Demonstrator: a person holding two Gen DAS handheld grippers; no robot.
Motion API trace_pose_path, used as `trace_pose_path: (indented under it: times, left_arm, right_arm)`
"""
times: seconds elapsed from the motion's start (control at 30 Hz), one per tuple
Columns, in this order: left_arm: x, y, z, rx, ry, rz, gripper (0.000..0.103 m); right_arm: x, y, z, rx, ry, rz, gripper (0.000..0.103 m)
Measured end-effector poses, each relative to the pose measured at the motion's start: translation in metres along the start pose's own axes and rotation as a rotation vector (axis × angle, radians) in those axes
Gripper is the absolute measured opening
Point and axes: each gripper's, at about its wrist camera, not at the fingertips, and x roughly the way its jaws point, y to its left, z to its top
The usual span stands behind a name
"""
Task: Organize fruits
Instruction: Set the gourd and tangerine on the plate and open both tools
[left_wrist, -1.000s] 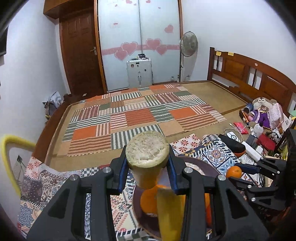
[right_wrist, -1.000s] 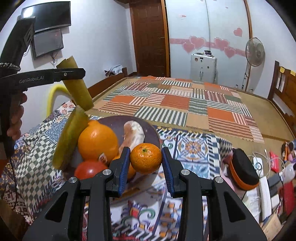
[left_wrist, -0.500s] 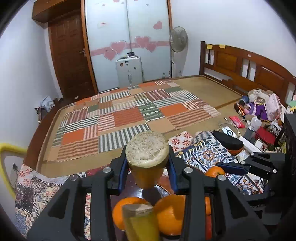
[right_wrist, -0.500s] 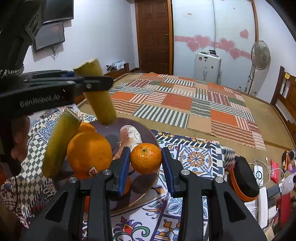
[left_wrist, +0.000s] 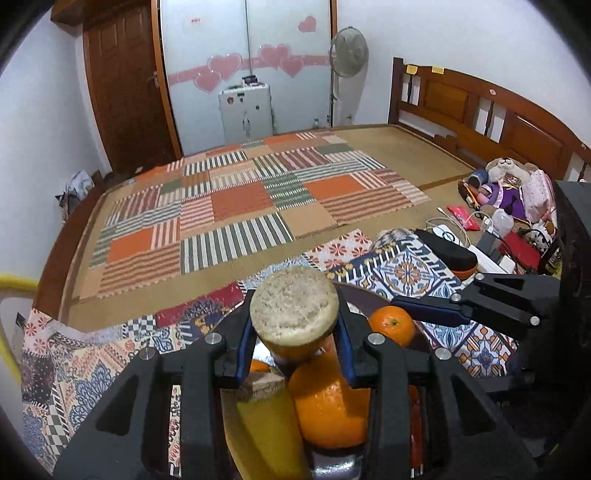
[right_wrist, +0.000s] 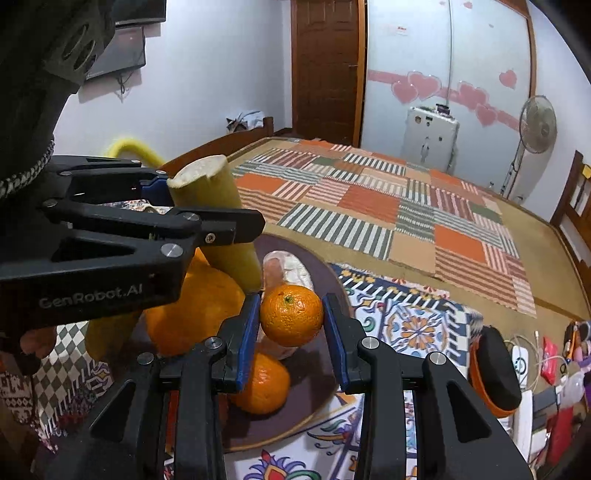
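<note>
My left gripper (left_wrist: 294, 339) is shut on a yellow sugarcane piece (left_wrist: 293, 315), held upright over the dark brown plate (right_wrist: 295, 413); it shows in the right wrist view (right_wrist: 218, 225) too. My right gripper (right_wrist: 290, 325) is shut on a small mandarin (right_wrist: 291, 315), just above the plate; the mandarin also shows in the left wrist view (left_wrist: 392, 325). On the plate lie a large orange (left_wrist: 328, 402), a second sugarcane piece (left_wrist: 266, 428), another orange (right_wrist: 264, 384) and a pale wrapped item (right_wrist: 291, 266).
The plate sits on a patterned cloth (right_wrist: 406, 325) at the bed's edge. A black-and-orange case (right_wrist: 493, 373), cables and clutter (left_wrist: 509, 221) lie to the right. A patchwork mat (left_wrist: 240, 206) covers the bed beyond. A wooden headboard (left_wrist: 480, 110) is far right.
Both grippers have come lower and closer over the plate, still holding their fruit. The left gripper with the sugarcane now sits right beside the right gripper's mandarin.
</note>
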Motion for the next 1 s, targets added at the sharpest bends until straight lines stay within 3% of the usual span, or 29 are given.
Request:
trace_pose_path:
  times: [0.37,0.6,1.0]
  left_arm:
    - [-0.012,-0.005,0.002,0.033,-0.04,0.006,0.038]
    - [-0.024,-0.005,-0.003,0.021,-0.05,-0.002,0.045]
    - [-0.054,-0.01,-0.012,0.034,-0.086,-0.001,0.049]
  right_arm:
    - [-0.002,0.001,-0.003,-0.005,0.012,0.007,0.032]
    - [-0.005,0.001,-0.007,-0.003,0.015,-0.015,0.044]
    - [-0.013,-0.004,-0.011,0.03,0.026,-0.014,0.045]
